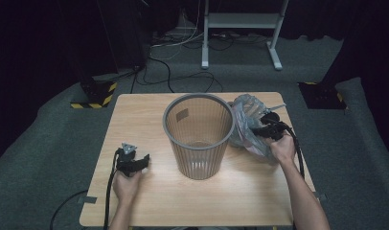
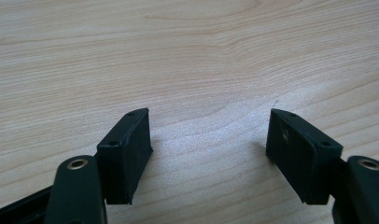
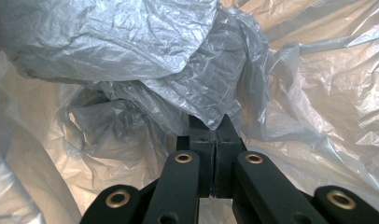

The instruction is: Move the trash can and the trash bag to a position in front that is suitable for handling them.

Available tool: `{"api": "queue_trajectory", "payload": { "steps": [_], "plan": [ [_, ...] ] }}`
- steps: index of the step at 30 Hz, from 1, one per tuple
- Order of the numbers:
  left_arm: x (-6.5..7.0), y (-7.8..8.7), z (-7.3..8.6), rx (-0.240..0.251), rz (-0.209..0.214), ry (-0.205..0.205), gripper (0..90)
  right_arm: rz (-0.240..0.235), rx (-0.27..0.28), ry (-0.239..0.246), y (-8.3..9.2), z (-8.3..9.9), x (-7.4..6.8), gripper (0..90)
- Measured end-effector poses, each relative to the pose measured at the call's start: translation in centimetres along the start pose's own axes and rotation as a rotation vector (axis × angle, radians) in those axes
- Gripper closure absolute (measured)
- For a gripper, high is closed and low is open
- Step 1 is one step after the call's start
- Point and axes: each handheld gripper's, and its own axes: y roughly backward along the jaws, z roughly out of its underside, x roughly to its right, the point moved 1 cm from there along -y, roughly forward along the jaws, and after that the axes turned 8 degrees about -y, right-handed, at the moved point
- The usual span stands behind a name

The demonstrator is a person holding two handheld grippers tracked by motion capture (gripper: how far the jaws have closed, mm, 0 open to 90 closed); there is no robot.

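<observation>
A grey ribbed plastic waste bin [image 1: 199, 136] stands upright in the middle of the wooden table [image 1: 135, 115]. Just right of it lies a crumpled translucent grey plastic bag [image 1: 247, 122]. My right gripper [image 1: 264, 128] is shut on a fold of that bag [image 3: 169, 70], whose film bunches over the closed jaws of this gripper [image 3: 214, 126]. At the table's front left my left gripper [image 1: 143, 160] rests low, pointing right toward the bin. Its jaws stand wide apart above bare wood, and this gripper [image 2: 208, 135] holds nothing.
A white desk frame [image 1: 240, 28] and loose cables [image 1: 183, 72] are on the grey carpet beyond the table. Black stands with yellow-black tape [image 1: 94, 96] sit at the far left and far right [image 1: 322, 96]. Bare tabletop lies in front of the bin.
</observation>
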Motion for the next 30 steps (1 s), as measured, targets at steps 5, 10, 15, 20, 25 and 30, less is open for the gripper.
{"api": "queue_trajectory", "payload": {
  "steps": [5, 10, 15, 20, 25, 30],
  "plan": [
    [0.0, 0.0, 0.0, -0.001, 0.000, 0.001, 30.9, 0.007, -0.003, 0.000, 0.4, 0.1, 0.1, 89.7],
    [0.0, 0.0, 0.0, -0.001, -0.001, 0.000, 30.9, 0.003, 0.001, -0.007, 0.8, 0.2, 0.3, 89.7],
    [0.0, 0.0, 0.0, -0.001, 0.000, -0.001, 30.9, -0.008, 0.015, -0.018, 1.5, 0.2, 0.5, 89.7],
    [0.0, 0.0, 0.0, -0.001, 0.000, -0.003, 30.7, -0.002, 0.022, -0.018, 2.5, -0.1, 0.6, 89.7],
    [0.0, 0.0, 0.0, -0.001, 0.000, -0.003, 30.7, 0.005, 0.026, -0.011, 3.5, -0.4, 0.5, 89.7],
    [0.0, 0.0, 0.0, -0.001, 0.001, -0.003, 30.6, -0.004, 0.056, -0.014, 4.8, -0.7, 0.3, 89.7]
  ]
}}
